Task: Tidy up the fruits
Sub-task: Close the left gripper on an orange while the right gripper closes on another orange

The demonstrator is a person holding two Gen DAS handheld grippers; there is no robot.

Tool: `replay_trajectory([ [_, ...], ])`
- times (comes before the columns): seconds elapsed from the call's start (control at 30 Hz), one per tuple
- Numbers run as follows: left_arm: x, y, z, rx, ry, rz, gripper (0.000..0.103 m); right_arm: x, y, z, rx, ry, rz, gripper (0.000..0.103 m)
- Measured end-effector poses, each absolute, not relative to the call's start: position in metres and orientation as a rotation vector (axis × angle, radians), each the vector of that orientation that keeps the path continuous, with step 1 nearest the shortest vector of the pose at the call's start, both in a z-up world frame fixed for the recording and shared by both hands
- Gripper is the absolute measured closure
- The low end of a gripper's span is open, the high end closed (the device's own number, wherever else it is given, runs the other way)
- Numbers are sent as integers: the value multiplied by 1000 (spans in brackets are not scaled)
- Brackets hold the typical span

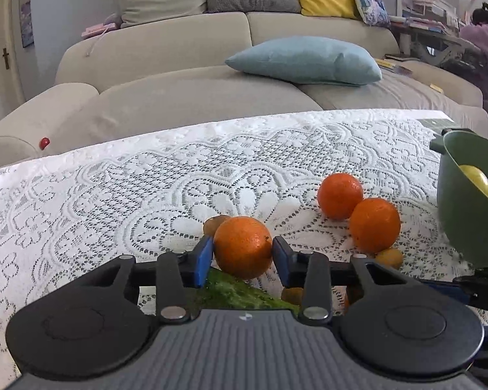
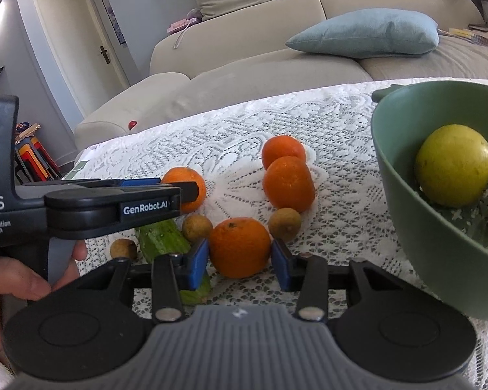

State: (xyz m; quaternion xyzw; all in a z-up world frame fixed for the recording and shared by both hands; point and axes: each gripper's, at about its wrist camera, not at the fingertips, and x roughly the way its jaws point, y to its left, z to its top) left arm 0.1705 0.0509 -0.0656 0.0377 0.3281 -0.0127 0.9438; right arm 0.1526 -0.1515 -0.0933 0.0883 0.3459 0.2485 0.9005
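Left gripper (image 1: 243,253), held level left of the bowl (image 2: 403,201), clamps an orange (image 1: 243,247); right gripper (image 2: 239,258) likewise clamps another orange (image 2: 239,247).

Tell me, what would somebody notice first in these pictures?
Probably the bright oranges on the lace tablecloth: the left gripper is clamped on one orange, and the right gripper brackets another orange. Next, the green bowl on the right, holding a yellow-green fruit.
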Motion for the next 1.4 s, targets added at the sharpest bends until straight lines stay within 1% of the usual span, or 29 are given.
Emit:
replay_trajectory([
  [0.47,142,45,-44,5,606,-122,63,140,-153,-85,63,641,479,64],
  [0.63,146,38,-46,43,605,-126,63,138,-150,-85,39,629,478,64],
  [0.77,147,44,-46,2,609,-119,63,139,-152,-85,41,625,480,64],
  [0.87,142,46,-42,-10,592,-121,66,138,-152,-85,38,624,481,64],
  [0.9,140,46,-41,-12,586,-125,69,137,-151,-85,34,623,482,64],
  [0.93,137,46,-39,-16,579,-128,79,137,-151,-85,31,621,481,64],
  [0.97,134,47,-36,-20,567,-133,86,136,-151,-85,27,618,480,64],
  [1.0,132,47,-34,-25,563,-145,91,135,-151,-85,23,616,479,64],
  [1.1,131,46,-33,-25,580,-173,91,135,-151,-85,18,614,481,65],
  [1.23,139,43,-47,-24,646,-173,91,134,-150,-84,13,613,483,65],
  [1.4,138,47,-49,-50,652,-189,91,135,-152,-83,20,614,485,65],
])
